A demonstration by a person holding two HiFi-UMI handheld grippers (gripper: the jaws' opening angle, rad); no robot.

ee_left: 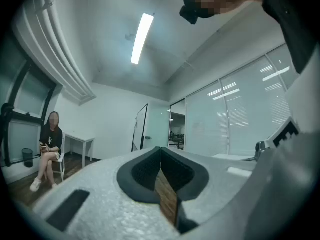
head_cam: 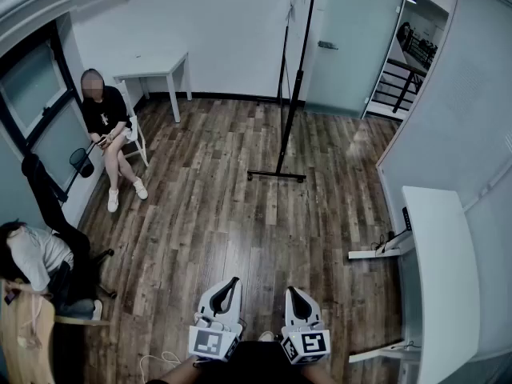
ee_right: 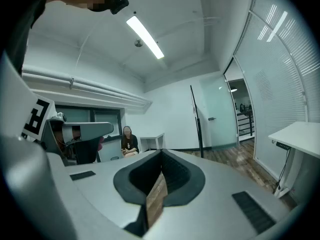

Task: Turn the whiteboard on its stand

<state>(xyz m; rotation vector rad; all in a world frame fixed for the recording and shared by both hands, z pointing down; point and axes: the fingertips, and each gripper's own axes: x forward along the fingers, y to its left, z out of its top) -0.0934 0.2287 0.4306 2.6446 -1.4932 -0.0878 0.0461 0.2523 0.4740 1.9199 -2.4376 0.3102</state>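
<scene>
Head view shows the left gripper (head_cam: 234, 280) and the right gripper (head_cam: 290, 290) low at the bottom edge, side by side above the wooden floor (head_cam: 216, 214). Both are well apart from the whiteboard (head_cam: 300, 46), which stands edge-on in its black stand (head_cam: 277, 174) far across the room, near the back wall (head_cam: 232, 30). The left gripper's jaws are pressed together tip to tip with nothing between them, and the right gripper's jaws are likewise closed and empty. A seated person (head_cam: 108, 130) is at the left, near a small white table (head_cam: 156, 66), and a long white desk (head_cam: 438, 278) stands at the right
</scene>
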